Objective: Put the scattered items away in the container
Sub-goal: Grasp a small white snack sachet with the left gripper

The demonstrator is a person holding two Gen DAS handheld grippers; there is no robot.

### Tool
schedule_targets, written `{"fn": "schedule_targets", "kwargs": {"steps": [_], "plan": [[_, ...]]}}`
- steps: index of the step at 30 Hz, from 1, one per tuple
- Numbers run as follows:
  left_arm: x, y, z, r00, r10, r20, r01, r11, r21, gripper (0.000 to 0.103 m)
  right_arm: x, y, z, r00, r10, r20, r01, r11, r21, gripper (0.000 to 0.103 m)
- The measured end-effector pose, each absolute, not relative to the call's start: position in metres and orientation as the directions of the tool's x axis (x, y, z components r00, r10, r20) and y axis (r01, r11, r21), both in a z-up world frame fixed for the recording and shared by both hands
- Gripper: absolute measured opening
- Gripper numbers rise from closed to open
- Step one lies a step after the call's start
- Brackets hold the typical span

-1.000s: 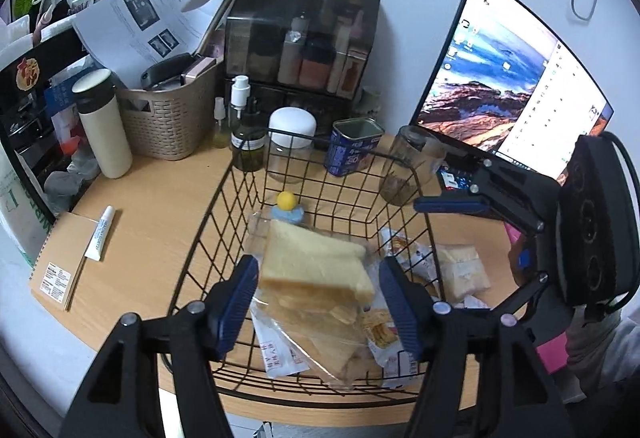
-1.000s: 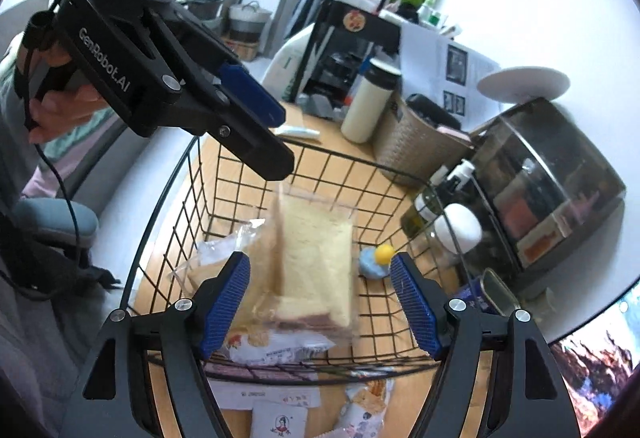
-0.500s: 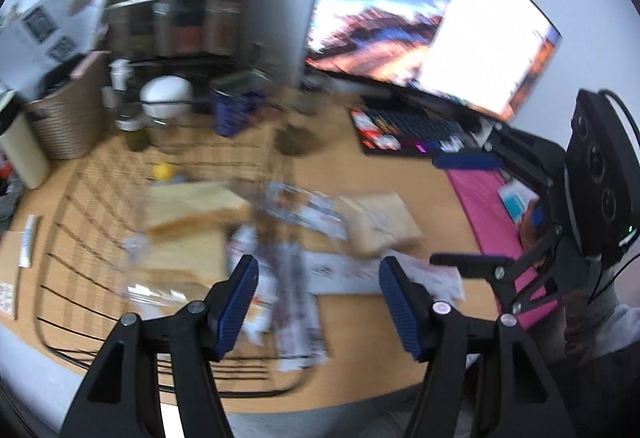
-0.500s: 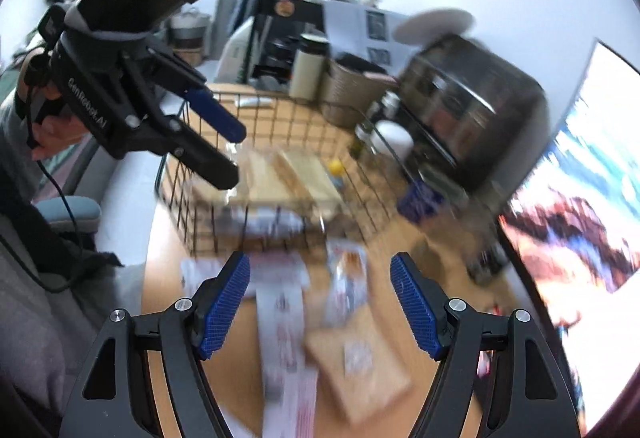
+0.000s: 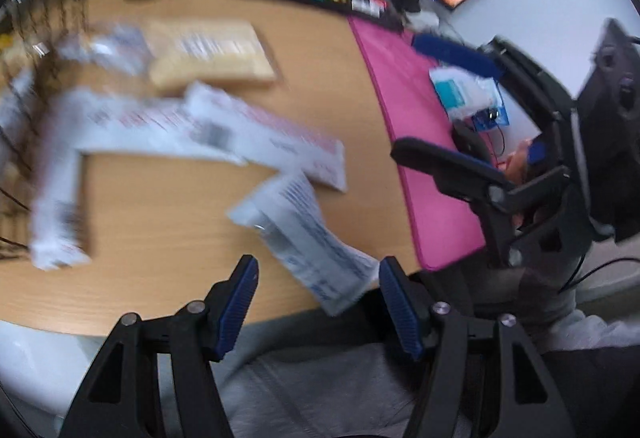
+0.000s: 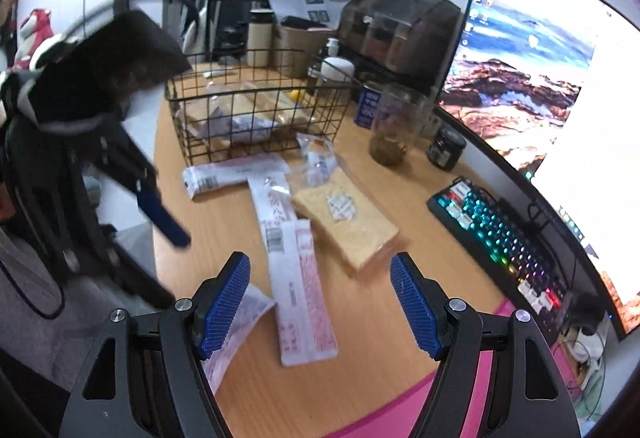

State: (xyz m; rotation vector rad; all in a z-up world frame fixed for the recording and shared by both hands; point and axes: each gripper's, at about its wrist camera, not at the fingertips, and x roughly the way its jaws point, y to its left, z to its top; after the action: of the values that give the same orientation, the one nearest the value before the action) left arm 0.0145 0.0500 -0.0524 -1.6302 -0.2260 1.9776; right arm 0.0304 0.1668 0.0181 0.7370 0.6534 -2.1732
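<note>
Wire basket (image 6: pixel 256 110) sits at the back of the desk (image 6: pixel 360 378), already holding bagged bread and a packet or two. Loose on the wood in front of it lie a bagged bread slice (image 6: pixel 348 222), two long white sachets (image 6: pixel 296 278) with red print, a tube-shaped packet (image 6: pixel 232 174) and a small clear pouch (image 6: pixel 318 154). A crinkled white pouch (image 5: pixel 308 242) overhangs the near edge of the desk.

Both grippers are empty, jaws standing apart. The left gripper (image 5: pixel 316 302) points down at the overhanging pouch (the view is heavily blurred), and the right gripper (image 6: pixel 320 298) hovers over the sachets.

Risks, as I judge them: a nudge from a finger could push the overhanging pouch off the desk. The sachets overlap, so a pinch may drag a neighbour along or slip off the flat film. The two grippers are close together and could knock each other. The bread will squash under a hard squeeze.
</note>
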Motion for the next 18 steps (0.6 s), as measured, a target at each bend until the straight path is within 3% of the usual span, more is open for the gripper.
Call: {"fn": "schedule_targets", "kwargs": {"steps": [8, 14, 16, 18], "plan": [[0.007, 0.072, -0.082, -0.094, 0.467, -0.879, -0.206, -0.873, -0.442, 0.071, 0.041, 0.189, 0.005, -0.546, -0.489, -0.68, 0.783, -0.587, -0.206, 0.073], [0.002, 0.074, -0.078, -0.148, 0.413, -0.899, -0.226, -0.899, -0.375, 0.072, 0.037, 0.197, -0.004, -0.533, -0.515, -0.671, 0.786, -0.595, -0.168, 0.073], [0.003, 0.076, -0.078, -0.163, 0.398, -0.903, -0.265, -0.899, -0.348, 0.056, 0.036, 0.196, -0.006, -0.531, -0.52, -0.67, 0.789, -0.592, -0.166, 0.073], [0.003, 0.076, -0.078, -0.165, 0.39, -0.906, -0.278, -0.9, -0.336, 0.05, 0.034, 0.195, -0.007, -0.526, -0.524, -0.669, 0.792, -0.589, -0.161, 0.073]]}}
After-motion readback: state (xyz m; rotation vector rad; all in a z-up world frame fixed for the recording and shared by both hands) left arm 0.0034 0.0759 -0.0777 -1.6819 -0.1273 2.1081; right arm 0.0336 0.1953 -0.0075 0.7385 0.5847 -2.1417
